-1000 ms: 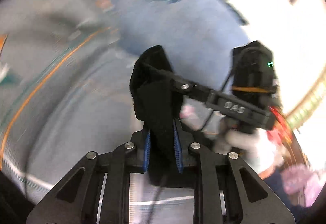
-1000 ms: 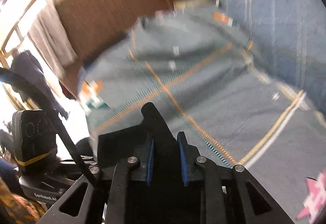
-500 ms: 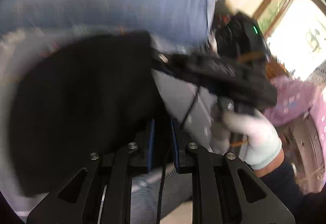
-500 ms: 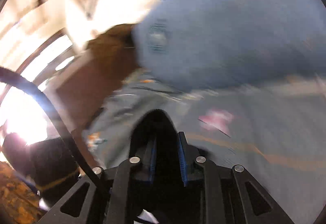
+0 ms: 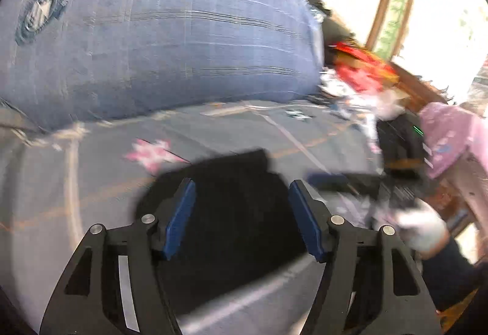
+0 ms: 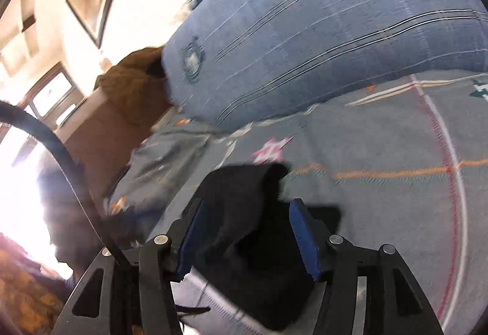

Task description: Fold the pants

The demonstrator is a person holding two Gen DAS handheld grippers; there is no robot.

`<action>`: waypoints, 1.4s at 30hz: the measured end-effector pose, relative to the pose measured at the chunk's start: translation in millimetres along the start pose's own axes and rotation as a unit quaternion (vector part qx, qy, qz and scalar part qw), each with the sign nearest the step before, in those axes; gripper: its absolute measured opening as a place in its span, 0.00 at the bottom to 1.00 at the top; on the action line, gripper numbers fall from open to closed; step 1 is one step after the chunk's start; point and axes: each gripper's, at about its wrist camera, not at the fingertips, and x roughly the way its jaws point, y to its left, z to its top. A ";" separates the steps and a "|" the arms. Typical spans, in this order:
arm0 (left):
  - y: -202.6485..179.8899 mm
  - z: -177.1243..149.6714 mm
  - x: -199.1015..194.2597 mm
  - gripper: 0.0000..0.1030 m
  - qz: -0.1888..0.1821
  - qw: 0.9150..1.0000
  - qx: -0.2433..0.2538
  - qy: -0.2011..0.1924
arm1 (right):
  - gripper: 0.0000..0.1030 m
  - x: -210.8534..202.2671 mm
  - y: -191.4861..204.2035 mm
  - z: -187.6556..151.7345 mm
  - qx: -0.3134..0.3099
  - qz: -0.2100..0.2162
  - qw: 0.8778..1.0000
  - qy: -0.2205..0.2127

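Both wrist cameras hovering close over grey bedspread (image 5: 91,182) (image 6: 381,213), facing blue striped pillow (image 5: 158,39) (image 6: 320,39); sharing black pants (image 5: 231,213) (image 6: 253,228).

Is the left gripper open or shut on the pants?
Open: the left gripper has its blue fingers spread wide, the black pants lying loose between them.

At my twelve o'clock lies a big blue striped pillow (image 5: 158,39) with a round emblem (image 5: 39,14) on its left end. It rests on the grey bedspread (image 5: 61,182), which carries orange lines and a pink star (image 5: 151,152). At two o'clock I see red clutter (image 5: 360,66) and a pink floral cloth (image 5: 451,133).
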 end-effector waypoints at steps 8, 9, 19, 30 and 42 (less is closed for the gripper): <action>36.2 27.8 77.5 0.62 -0.025 0.992 0.072 0.103 | 0.53 37.3 6.1 -27.5 -0.003 -0.056 0.996 0.064; 34.9 28.9 86.9 0.62 -0.032 0.990 0.078 0.115 | 0.53 38.1 5.3 -29.3 -0.007 -0.059 0.996 0.067; 9.2 23.2 132.7 0.62 -0.103 0.955 0.162 0.227 | 0.63 59.6 -4.0 -26.9 0.018 -0.022 0.998 0.049; -19.0 39.0 99.5 0.23 -0.116 0.965 0.154 0.177 | 0.19 54.8 4.8 -16.4 0.011 0.015 1.000 0.014; -59.1 5.7 162.2 0.26 -0.095 0.964 0.133 0.209 | 0.19 6.8 -3.0 -36.2 0.012 -0.059 0.998 0.020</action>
